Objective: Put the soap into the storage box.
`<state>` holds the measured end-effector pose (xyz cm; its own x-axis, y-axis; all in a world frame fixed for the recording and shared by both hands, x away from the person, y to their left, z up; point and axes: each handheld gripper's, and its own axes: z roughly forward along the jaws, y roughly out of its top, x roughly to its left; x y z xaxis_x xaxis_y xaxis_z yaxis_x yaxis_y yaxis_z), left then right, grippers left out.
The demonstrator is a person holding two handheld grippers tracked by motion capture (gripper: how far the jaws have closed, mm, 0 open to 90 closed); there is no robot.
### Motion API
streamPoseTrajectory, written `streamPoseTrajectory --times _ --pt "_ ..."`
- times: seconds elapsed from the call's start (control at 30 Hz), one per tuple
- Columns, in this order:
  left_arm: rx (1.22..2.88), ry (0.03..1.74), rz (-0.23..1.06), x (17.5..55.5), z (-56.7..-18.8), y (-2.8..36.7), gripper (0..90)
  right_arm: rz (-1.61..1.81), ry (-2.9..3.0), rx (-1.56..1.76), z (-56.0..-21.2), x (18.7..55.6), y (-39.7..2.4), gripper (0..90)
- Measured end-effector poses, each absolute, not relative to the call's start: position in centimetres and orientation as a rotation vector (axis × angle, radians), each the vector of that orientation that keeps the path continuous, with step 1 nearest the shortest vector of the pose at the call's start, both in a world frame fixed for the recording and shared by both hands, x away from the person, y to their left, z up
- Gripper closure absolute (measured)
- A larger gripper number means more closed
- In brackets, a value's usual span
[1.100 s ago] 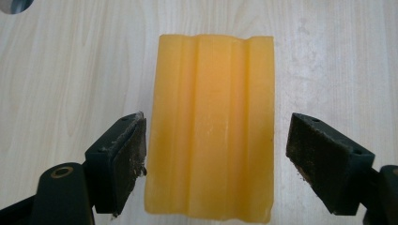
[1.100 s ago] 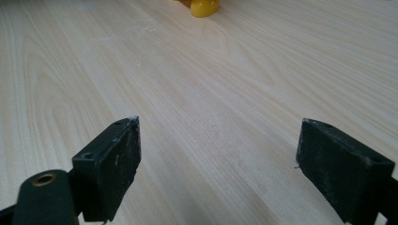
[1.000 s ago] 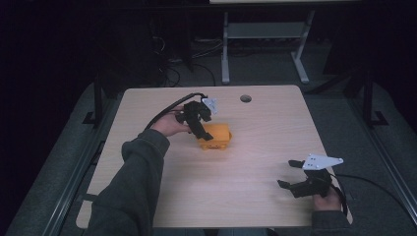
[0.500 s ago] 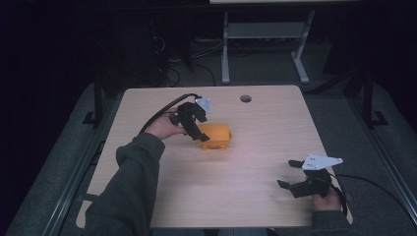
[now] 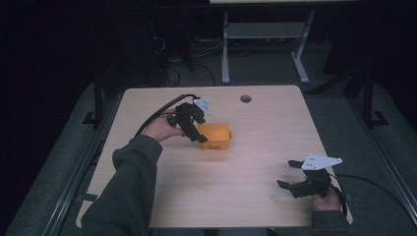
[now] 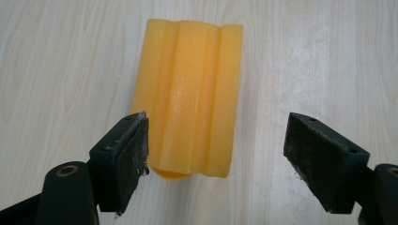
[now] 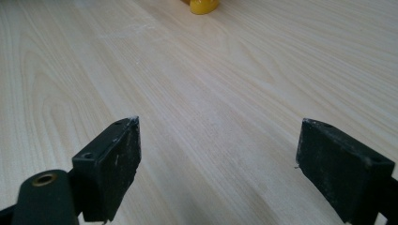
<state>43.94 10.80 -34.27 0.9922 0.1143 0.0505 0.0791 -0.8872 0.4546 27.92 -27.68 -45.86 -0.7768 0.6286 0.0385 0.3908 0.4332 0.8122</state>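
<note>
An orange ridged block (image 5: pixel 216 136) lies on the wooden table (image 5: pixel 255 147), left of centre. My left gripper (image 5: pixel 197 133) hovers at the block's left end, open. In the left gripper view the block (image 6: pixel 190 89) lies lengthwise between the two pads, its near end level with them, and the left gripper (image 6: pixel 216 150) stands wide with the left pad (image 6: pixel 129 152) close to the block's edge. My right gripper (image 5: pixel 287 173) rests open near the table's front right corner, holding nothing. In the right gripper view the right gripper (image 7: pixel 220 159) faces bare wood, with the block (image 7: pixel 202 5) far off at the top.
A round cable hole (image 5: pixel 245 98) sits near the table's far edge. A cable (image 5: pixel 157 115) trails from the left gripper toward the far left. A white table frame (image 5: pixel 265 34) stands on the dark floor beyond the table.
The left hand and its gripper have drawn back slightly to the left along the block. The block and the right gripper have stayed put.
</note>
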Motion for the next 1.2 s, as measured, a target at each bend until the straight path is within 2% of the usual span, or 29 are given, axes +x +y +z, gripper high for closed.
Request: streamPoseTrajectory --times 1.2 --pt "2.614 0.192 0.139 38.2 -35.5 14.8 21.4 1.254 2.397 0.889 -45.7 27.8 -27.7 13.5"
